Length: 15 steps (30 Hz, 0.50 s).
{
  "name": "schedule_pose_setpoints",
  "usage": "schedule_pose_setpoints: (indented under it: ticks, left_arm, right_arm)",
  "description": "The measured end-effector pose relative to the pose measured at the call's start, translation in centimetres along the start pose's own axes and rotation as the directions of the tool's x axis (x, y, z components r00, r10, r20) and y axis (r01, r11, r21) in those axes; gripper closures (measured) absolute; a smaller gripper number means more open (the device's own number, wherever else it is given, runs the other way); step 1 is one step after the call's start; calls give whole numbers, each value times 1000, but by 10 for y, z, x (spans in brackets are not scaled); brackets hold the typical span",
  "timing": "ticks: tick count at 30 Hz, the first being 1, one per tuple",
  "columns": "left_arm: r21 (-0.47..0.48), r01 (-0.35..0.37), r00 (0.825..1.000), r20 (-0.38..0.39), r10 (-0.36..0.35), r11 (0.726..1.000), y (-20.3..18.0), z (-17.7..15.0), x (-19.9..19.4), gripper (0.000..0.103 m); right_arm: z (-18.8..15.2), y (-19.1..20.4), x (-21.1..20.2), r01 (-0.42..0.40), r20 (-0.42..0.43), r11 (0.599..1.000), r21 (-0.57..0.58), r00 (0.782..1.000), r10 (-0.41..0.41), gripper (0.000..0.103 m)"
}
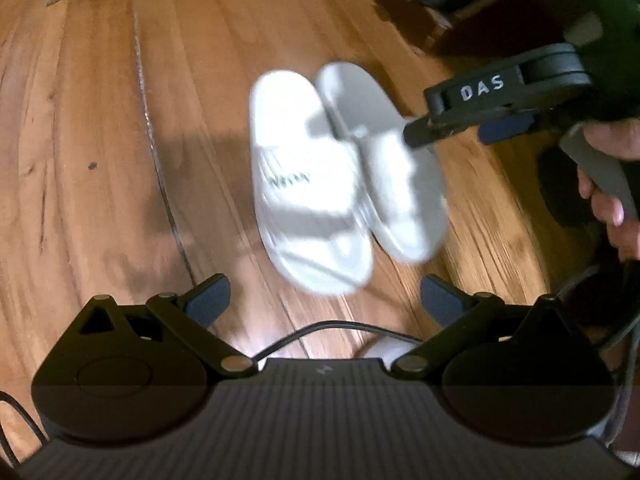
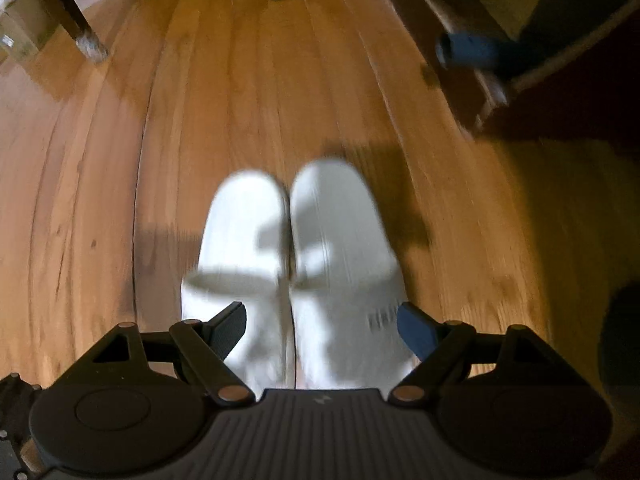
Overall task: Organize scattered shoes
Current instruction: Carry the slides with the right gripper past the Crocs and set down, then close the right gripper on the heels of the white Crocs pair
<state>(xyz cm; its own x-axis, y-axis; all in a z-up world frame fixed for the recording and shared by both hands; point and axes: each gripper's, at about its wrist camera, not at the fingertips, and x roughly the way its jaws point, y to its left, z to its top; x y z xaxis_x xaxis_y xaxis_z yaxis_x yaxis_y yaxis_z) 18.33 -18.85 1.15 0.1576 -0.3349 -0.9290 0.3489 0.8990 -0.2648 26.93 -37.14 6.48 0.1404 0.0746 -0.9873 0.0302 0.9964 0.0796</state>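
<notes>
Both grippers' fingers (image 1: 208, 300) spread wide, empty; white slides (image 2: 292, 264), blurred, apparently touching.

both grippers are held pointing downward, the left gripper (image 1: 324, 300) and right gripper (image 2: 322, 330) with fingers spread wide, nothing gripped.

- Both white slides (image 2: 292, 272) are motion-blurred; the strap lettering (image 1: 289, 179) is unreadable.
- The right hand-held gripper (image 1: 416, 136) covers part of one slide.
- The blue object (image 2: 470, 51) under the furniture is smeared.
</notes>
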Motion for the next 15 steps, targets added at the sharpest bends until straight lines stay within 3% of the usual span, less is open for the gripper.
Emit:
schedule_pose_setpoints:
  ticks: [1, 5, 8, 11, 12, 15]
  left_arm:
    - [22, -4, 1000, -9, 4, 1000, -3, -6, -6, 0]
    - [128, -21, 993, -113, 36, 992, -16, -53, -21, 0]
    - [178, 5, 978, -206, 33, 984, -19, -94, -19, 0]
    - [187, 38, 958, -286, 18, 982, -19, -124, -10, 0]
    - [189, 53, 953, -304, 7, 980, -18, -132, -8, 0]
    - [192, 60, 948, -319, 5, 980, -17, -151, -3, 0]
  right_arm:
    - [-11, 1, -2, -21, -65, 1000, -10, 998, 20, 17]
    - [-50, 15, -12, -47, -115, 991, -123, 993, 33, 16]
    - [-99, 20, -8, -135, -186, 980, -147, 977, 106, 16]
    - [-136, 22, 2, -209, -263, 968, -139, 950, 168, 16]
    - [-155, 25, 9, -241, -313, 960, -140, 931, 188, 16]
    - [-184, 31, 27, -266, -388, 954, -140, 901, 194, 16]
